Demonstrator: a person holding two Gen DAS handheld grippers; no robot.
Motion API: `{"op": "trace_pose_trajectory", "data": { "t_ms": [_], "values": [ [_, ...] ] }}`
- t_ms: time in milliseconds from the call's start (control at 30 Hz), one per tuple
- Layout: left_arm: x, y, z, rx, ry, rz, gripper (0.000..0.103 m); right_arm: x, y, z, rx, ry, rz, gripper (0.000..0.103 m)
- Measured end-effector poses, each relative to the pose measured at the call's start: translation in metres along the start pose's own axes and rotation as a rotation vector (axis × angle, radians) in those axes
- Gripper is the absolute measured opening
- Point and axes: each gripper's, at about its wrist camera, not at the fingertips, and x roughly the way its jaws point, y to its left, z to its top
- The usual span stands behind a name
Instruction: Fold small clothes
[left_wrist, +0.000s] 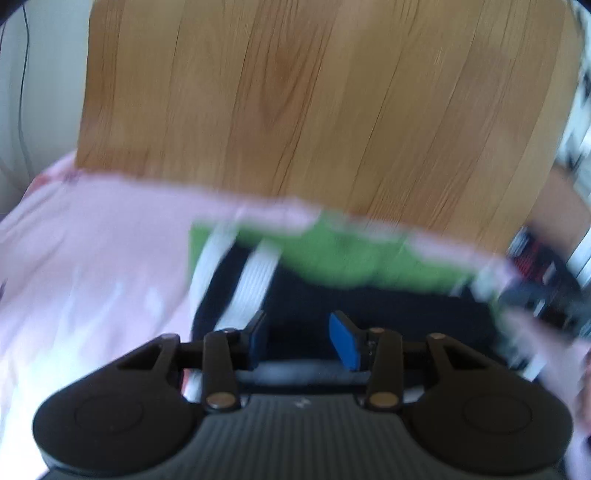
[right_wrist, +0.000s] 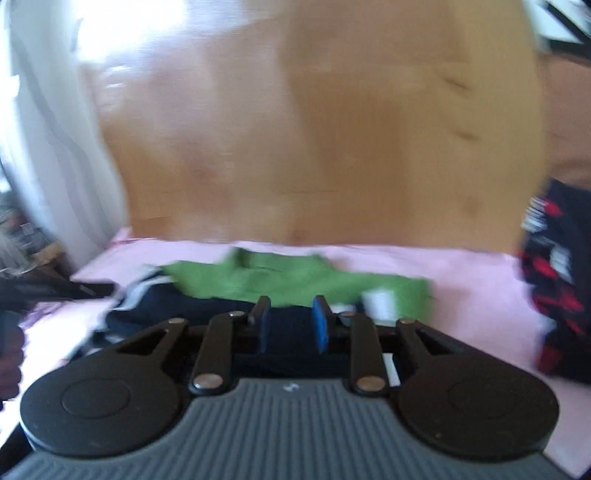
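The navy-and-green garment (right_wrist: 280, 291) is seen lying on the pink sheet (right_wrist: 461, 280). Both the left claw (left_wrist: 299, 341) and right claw (right_wrist: 290, 325) are held part-open, nothing gripped. Only one layer could get pinched, so the fold might slump.

Left gripper (left_wrist: 301, 338) held low, jaws parted; right gripper (right_wrist: 290, 325) likewise parted, nothing clamped.

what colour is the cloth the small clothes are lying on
Pale pink. The sheet under the green and navy garment shows best in the right wrist view.
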Motion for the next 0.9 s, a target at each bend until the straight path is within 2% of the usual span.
{"op": "trace_pose_trajectory", "data": {
  "t_ms": [33, 67, 133, 167, 267, 367, 467, 567, 667, 767, 833, 900],
  "values": [
    [0.002, 0.003, -0.01, 0.017, 0.013, 0.013, 0.034, 0.011, 0.005, -0.003, -0.035, 0.04, 0.006, 0.028],
    [-0.005, 0.004, -0.019, 0.048, -0.024, 0.016, 0.034, 0.023, 0.008, -0.007, -0.065, 0.087, 0.001, 0.028],
    [-0.015, 0.004, -0.028, 0.081, -0.018, 0.025, 0.034, 0.037, 0.006, -0.022, -0.085, 0.19, -0.007, 0.028],
    [-0.016, 0.005, -0.031, 0.078, 0.011, 0.035, 0.034, 0.031, 0.002, -0.028, -0.086, 0.154, -0.003, 0.027],
    [-0.024, 0.012, -0.034, 0.067, 0.005, 0.036, 0.034, 0.018, -0.006, -0.032, -0.086, 0.148, -0.021, 0.027],
    [-0.042, 0.024, -0.027, -0.017, -0.054, -0.028, 0.035, 0.014, -0.012, -0.029, -0.044, 0.172, -0.024, 0.026],
    [-0.05, 0.03, -0.012, -0.087, -0.115, -0.076, 0.036, 0.001, -0.005, -0.015, -0.058, 0.116, -0.022, 0.027],
    [-0.036, 0.025, 0.002, -0.094, -0.088, -0.094, 0.034, 0.006, -0.008, 0.008, -0.048, 0.064, -0.038, 0.029],
    [-0.015, 0.009, 0.004, -0.084, -0.023, -0.155, 0.033, 0.034, -0.012, 0.029, -0.007, 0.074, -0.022, 0.042],
    [0.003, -0.006, -0.007, -0.07, 0.023, -0.156, 0.031, 0.073, -0.005, 0.036, -0.01, 0.128, 0.03, 0.054],
    [0.005, -0.011, -0.016, -0.054, -0.005, -0.14, 0.03, 0.097, 0.004, 0.031, -0.013, 0.184, 0.097, 0.073],
    [0.006, -0.016, -0.017, -0.032, -0.018, -0.123, 0.03, 0.116, 0.019, 0.018, -0.062, 0.264, 0.141, 0.075]
  ]
}}
